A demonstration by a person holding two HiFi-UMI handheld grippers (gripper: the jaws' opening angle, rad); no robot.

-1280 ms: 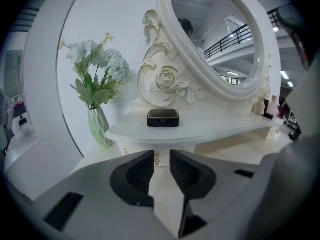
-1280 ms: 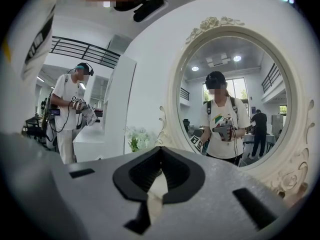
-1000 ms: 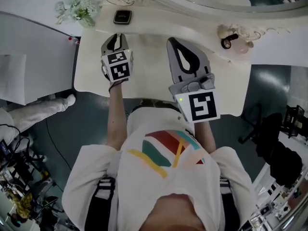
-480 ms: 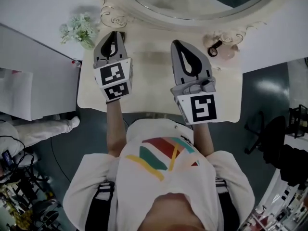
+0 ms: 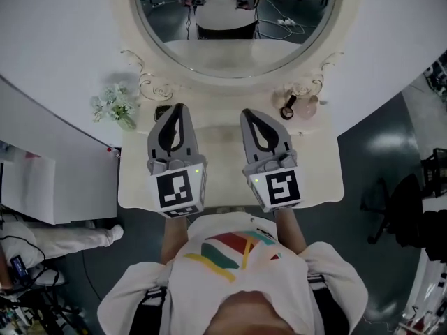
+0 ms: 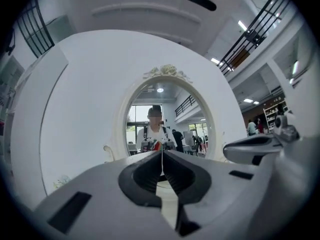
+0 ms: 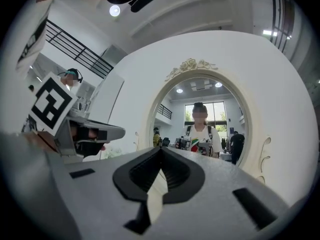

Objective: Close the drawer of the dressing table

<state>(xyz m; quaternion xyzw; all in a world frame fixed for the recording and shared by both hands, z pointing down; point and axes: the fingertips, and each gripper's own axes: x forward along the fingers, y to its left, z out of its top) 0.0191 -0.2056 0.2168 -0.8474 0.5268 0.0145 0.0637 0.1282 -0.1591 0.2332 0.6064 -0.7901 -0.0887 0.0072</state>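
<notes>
Since the earlier frame both tools have risen toward the mirror [image 5: 230,47]. The left gripper [image 5: 178,109] has just closed, empty, and the right gripper [image 5: 249,114] is pinched together, empty. The drawer is hidden beneath the dressing table [image 5: 318,183] top's near edge.

Left tongs [image 5: 177,109] risen, jaws closed; right tongs [image 5: 249,114] lifted.

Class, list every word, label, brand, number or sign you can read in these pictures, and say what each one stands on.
No readable words or numbers in any view.
Left marker cube: black-and-white square patterns, no letters.
Right marker cube: black-and-white square patterns, no letters.
Shirt: coloured stripes only, no words.
</notes>
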